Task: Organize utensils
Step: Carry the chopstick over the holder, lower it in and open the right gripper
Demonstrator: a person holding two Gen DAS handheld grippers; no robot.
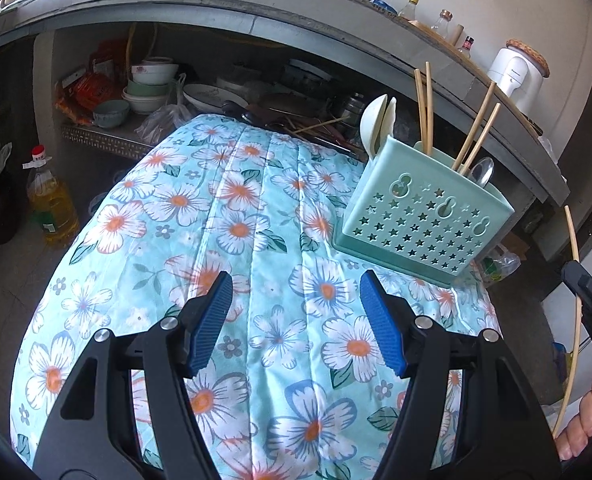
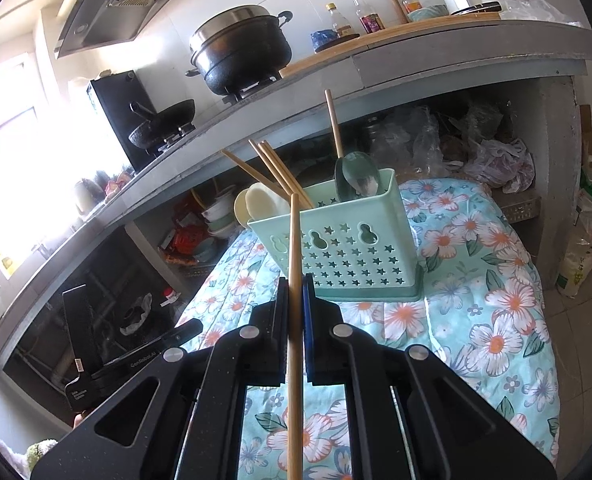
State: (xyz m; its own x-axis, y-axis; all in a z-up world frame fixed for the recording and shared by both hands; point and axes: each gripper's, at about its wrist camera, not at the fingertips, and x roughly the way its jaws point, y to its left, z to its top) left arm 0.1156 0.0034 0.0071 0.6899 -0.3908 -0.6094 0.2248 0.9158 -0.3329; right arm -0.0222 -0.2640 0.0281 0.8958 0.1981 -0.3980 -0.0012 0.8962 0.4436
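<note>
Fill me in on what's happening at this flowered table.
A person is sorting utensils with a handheld gripper in each hand. The right gripper is shut on a single wooden chopstick, held short of the mint-green utensil caddy on the floral tablecloth. The caddy already holds several chopsticks, two cream spoons and a metal spoon. The left gripper hangs open and empty over the cloth.

Floral cloth [image 1: 256,208] over table; black pot [image 2: 240,50] on stove; oil bottle [image 1: 52,204] on floor.
</note>
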